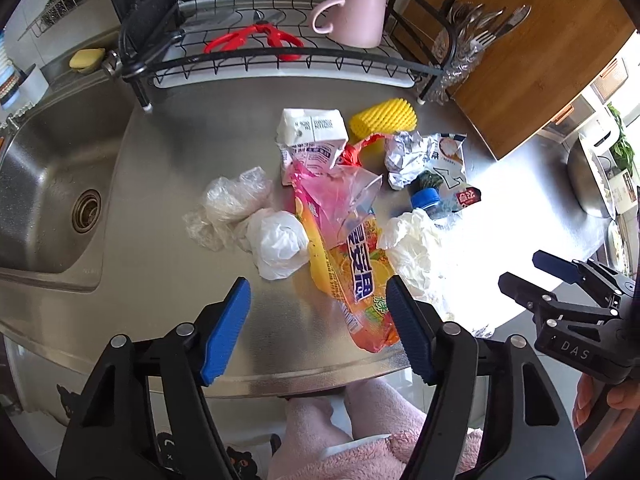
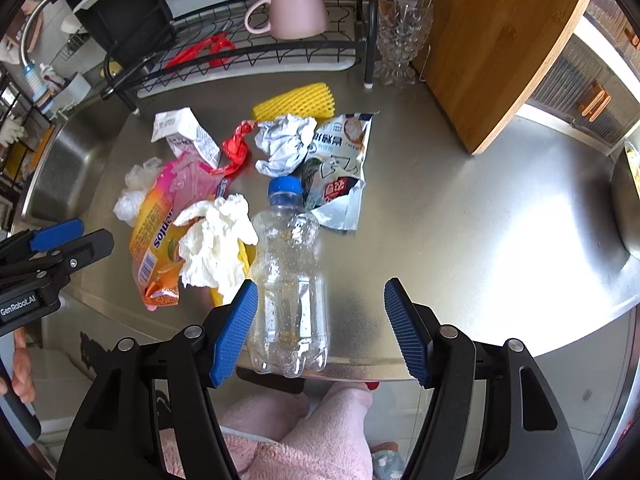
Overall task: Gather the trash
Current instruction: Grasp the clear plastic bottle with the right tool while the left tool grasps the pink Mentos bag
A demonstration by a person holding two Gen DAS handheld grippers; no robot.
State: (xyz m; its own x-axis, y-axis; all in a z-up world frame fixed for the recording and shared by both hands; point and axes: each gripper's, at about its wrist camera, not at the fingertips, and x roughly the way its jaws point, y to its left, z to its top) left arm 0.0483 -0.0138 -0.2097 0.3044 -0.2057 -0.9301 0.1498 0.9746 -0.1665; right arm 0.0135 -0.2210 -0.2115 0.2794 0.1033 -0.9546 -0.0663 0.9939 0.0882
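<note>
Trash lies in a pile on the steel counter [image 1: 160,168]. An orange-pink candy bag [image 1: 348,256] lies in front of my open left gripper [image 1: 318,328], near its right finger. Beside the bag are a white plastic wad [image 1: 280,246], a clear wrap [image 1: 236,196], a milk carton [image 1: 312,136], foil [image 1: 408,156] and a crumpled tissue [image 1: 412,244]. My open right gripper [image 2: 320,328] hovers over the counter's front edge, with a clear bottle with a blue cap [image 2: 290,280] lying by its left finger. The tissue [image 2: 216,240], the bag [image 2: 160,240] and a snack wrapper [image 2: 340,168] lie beyond.
A sink [image 1: 48,184] is at the left. A dish rack [image 1: 280,60] at the back holds a pink mug [image 1: 352,12] and red scissors [image 1: 256,38]. A yellow foam net [image 1: 384,118] lies near it. A wooden board [image 2: 500,40] stands at the right. A steel bowl [image 2: 628,208] is at the far right.
</note>
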